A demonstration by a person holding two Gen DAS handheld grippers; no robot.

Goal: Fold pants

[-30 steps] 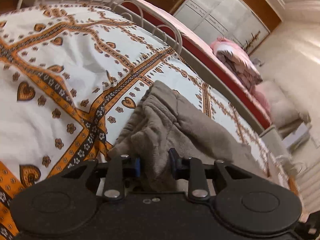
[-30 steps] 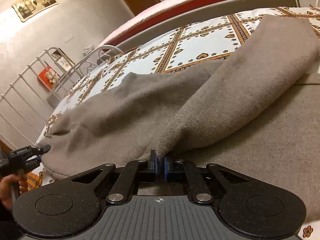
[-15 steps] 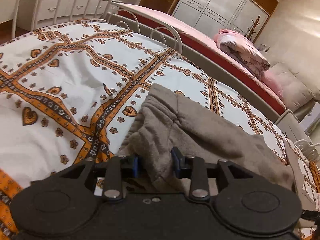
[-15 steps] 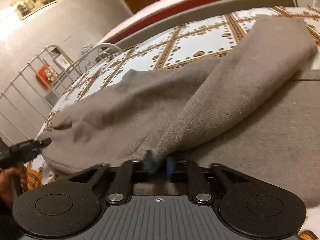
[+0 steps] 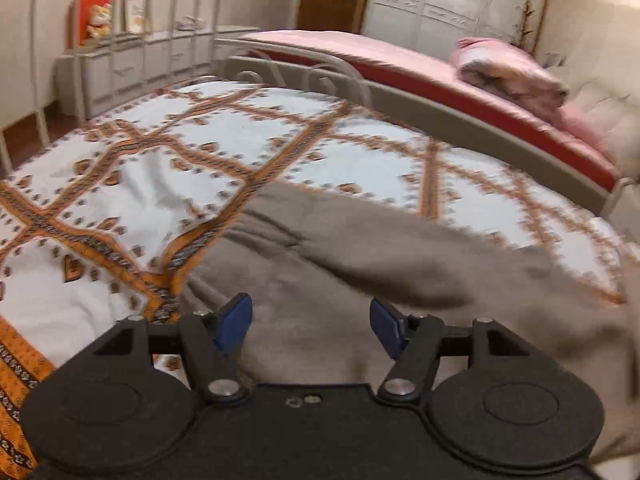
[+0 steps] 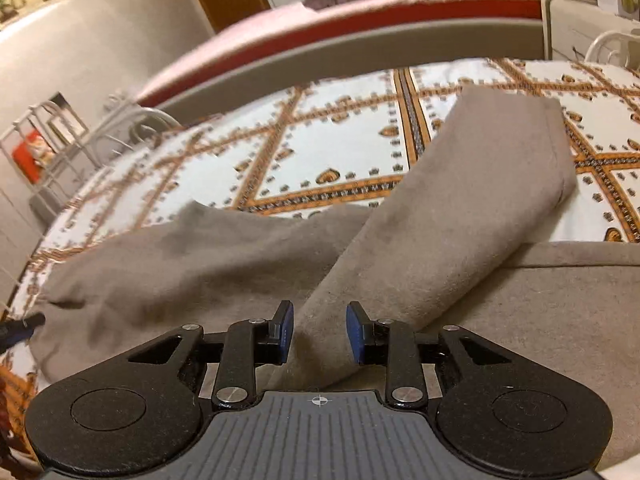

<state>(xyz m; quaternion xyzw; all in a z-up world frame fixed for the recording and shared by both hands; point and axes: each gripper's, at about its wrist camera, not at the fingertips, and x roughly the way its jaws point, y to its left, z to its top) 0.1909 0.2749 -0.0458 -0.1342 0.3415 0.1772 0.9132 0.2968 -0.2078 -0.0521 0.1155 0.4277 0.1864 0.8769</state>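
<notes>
Across the patterned bed, grey pants lie released, both jaws spread open; creases should be smoothed before regripping.

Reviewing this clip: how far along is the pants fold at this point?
Done: one leg of the grey pants already lies folded across the rest on the patterned bedspread. In hand: nothing; the left gripper and the right gripper are both open above the fabric. Left: the pants are spread long across the bed, so further folds into a compact stack remain.
</notes>
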